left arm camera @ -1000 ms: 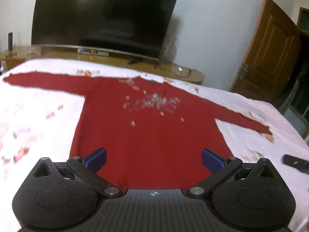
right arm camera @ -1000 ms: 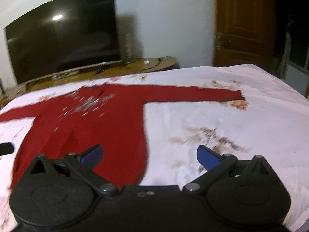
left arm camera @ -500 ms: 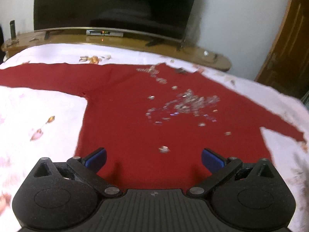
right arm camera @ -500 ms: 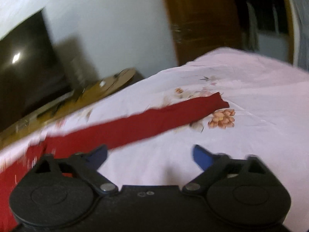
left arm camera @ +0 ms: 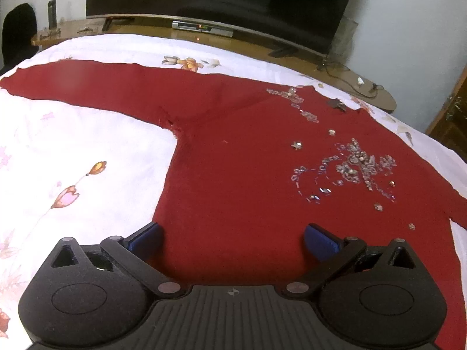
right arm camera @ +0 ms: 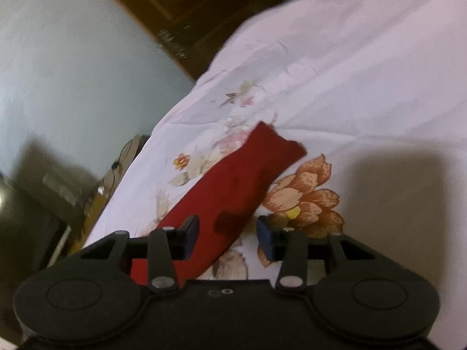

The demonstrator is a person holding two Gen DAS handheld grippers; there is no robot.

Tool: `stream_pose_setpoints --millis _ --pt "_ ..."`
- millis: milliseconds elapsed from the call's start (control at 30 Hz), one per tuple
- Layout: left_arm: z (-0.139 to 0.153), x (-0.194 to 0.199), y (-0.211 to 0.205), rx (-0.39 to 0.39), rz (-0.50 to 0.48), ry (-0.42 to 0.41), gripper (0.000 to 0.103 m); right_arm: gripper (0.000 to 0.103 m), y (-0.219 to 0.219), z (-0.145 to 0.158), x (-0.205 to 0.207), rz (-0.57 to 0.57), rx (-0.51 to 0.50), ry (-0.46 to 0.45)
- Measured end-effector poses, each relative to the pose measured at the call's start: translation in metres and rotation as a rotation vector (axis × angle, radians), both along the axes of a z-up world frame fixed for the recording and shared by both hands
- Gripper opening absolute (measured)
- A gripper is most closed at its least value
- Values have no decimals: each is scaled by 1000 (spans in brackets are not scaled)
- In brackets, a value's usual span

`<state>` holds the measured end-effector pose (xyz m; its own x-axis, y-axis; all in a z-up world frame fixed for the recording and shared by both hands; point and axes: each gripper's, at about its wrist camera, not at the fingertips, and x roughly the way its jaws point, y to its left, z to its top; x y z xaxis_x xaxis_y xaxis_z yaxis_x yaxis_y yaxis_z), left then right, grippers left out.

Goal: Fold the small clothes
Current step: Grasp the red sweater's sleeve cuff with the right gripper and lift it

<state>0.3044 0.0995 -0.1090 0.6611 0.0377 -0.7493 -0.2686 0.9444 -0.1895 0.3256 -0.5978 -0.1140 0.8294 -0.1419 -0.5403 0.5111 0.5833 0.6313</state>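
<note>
I'm working over a bed covered by a white floral bedsheet point(left arm camera: 87, 151). Past the far edge of the bed, ahead of my left fingers, a wooden TV stand point(left arm camera: 292, 58) runs along a pale wall and carries one large dark television point(left arm camera: 221, 3) with a small set-top box point(left arm camera: 201, 26) under it. In the right wrist view a brown wooden door point(right arm camera: 181, 8) stands beyond the bed's corner.

One red sweater point(left arm camera: 233, 175) lies flat on the sheet, front up, with a patch of clear beads point(left arm camera: 350, 166) on the chest, ahead and to the right of my left fingers. Its left-hand sleeve point(left arm camera: 87, 87) stretches far out ahead and to the left of them.

My left gripper point(left arm camera: 233, 239) tilts down over the sweater's lower body. Its two blue pads point(left arm camera: 146, 237) stand wide apart, with red fabric lying below the gap and nothing pinched.

My right gripper point(right arm camera: 227, 234) is rolled to one side, so the bed slants across its view. The other sleeve's cuff end point(right arm camera: 248, 175) runs forward from between its fingers, beside a large printed orange flower point(right arm camera: 306, 195) ahead of the right-hand finger. The jaws are closing, with the sleeve between them but the pads not yet pressing on it; a gap shows at the right-hand pad.

I count one sweater, two sleeves and two grippers.
</note>
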Motion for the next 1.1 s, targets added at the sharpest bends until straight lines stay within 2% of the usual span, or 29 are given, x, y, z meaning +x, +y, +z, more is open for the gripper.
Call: stream_pose_setpoints --millis 67,267,333,400,433,600,667,800,933,1100 --pt "-1 3 0 6 1 0 103 33 -6 -8 2 -13 40 -23" --pt "-5 8 3 25 19 12 103 33 -21 -16 14 -31 94 -68" --pt "-11 13 4 53 23 60 103 33 -21 -10 21 -16 66 -36" --pt "-12 15 0 91 4 67 103 23 -20 -3 31 -1 11 26" --pt "-12 16 -2 101 5 70 103 8 -16 2 37 8 -44 76" --pt "-12 12 -6 131 -21 70 103 7 -3 15 44 18 -150 106" --pt "-10 7 -3 125 -33 57 103 7 9 27 43 23 -204 89" --pt "-8 -2 -3 176 -63 22 103 7 41 56 45 83 -307 49" --pt "-4 -5 -4 145 -119 2 103 7 98 88 46 187 -410 5" --pt "11 -14 -8 134 -165 -56 103 7 186 107 55 347 -506 -47"
